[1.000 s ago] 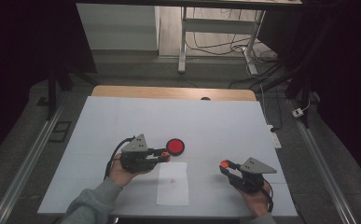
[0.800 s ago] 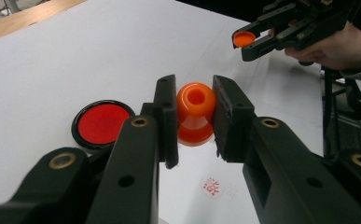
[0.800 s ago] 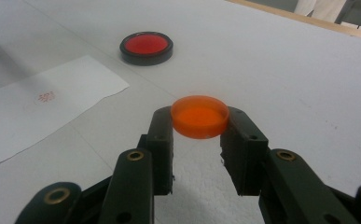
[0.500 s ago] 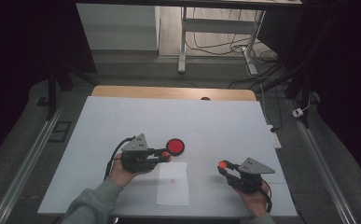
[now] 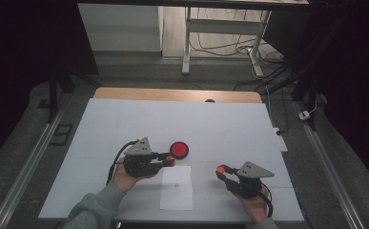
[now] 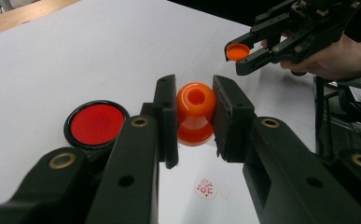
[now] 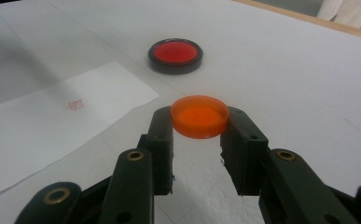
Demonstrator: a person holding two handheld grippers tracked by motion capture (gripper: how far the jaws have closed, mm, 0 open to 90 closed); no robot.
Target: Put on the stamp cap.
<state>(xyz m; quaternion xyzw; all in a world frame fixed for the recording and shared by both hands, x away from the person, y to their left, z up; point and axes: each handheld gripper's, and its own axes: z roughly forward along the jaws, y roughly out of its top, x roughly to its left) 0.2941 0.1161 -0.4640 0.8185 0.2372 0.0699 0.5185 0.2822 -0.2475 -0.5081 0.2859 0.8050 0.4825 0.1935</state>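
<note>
We keep the left gripper [image 6: 195, 116] pinching the orange stamp [image 6: 195, 113], unmoved; the right gripper [image 7: 199, 122], shifted slightly, clamps its orange cap [image 7: 199, 116].

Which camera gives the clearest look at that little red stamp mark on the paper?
The left gripper view: the stamp mark lies close below the jaws, its pattern visible. The right gripper view shows it smaller; the high view shows a faint dot.

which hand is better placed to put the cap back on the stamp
The right. The right gripper already grips the orange cap, while the left gripper holds the orange stamp near the paper. Moving the light cap across probably suits best.
</note>
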